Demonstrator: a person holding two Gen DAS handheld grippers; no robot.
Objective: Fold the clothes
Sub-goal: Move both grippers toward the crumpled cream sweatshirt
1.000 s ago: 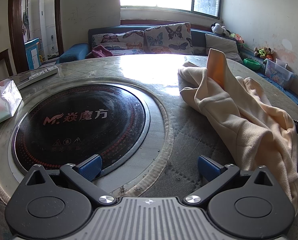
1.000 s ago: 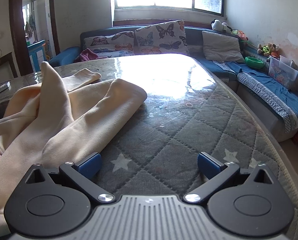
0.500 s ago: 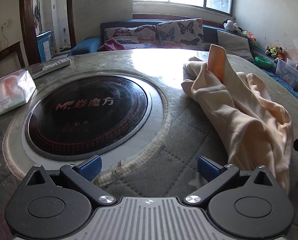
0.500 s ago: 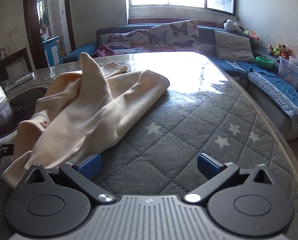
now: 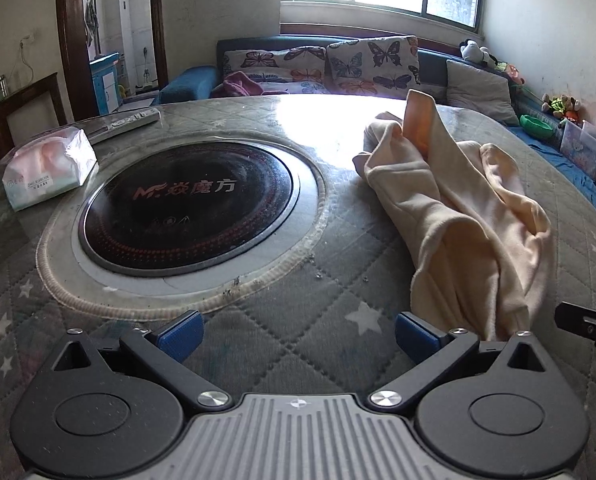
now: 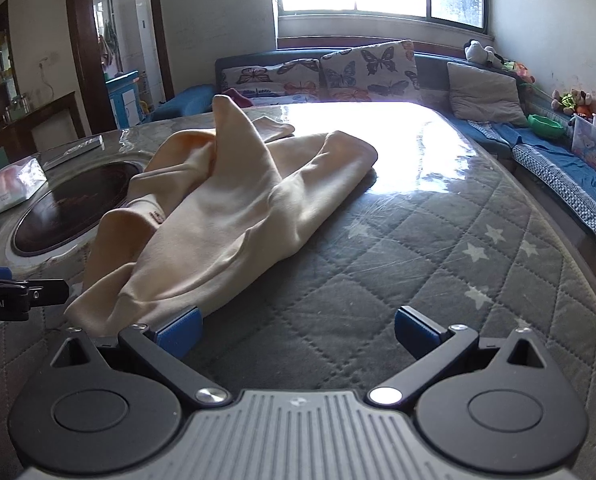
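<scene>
A cream-coloured garment [image 5: 462,216] lies crumpled on the quilted grey table cover, with one part standing up in a peak. In the left wrist view it lies to the right of my left gripper [image 5: 298,334], which is open and empty above the cover. In the right wrist view the garment [image 6: 234,208] stretches from the centre to the near left. Its near edge lies just beside the left blue fingertip [image 6: 178,336] of my right gripper [image 6: 298,334], which is open and empty.
A round black induction cooktop [image 5: 186,208] is set into the table at the left. A tissue pack [image 5: 48,168] and a remote [image 5: 126,122] lie beyond it. A sofa with butterfly cushions [image 5: 338,64] stands behind the table. The table's right edge [image 6: 570,248] drops off beside the sofa.
Both grippers have drawn back and risen, so more of the table and the whole garment show. The garment has not moved. Each gripper now shows at the edge of the other's view.
</scene>
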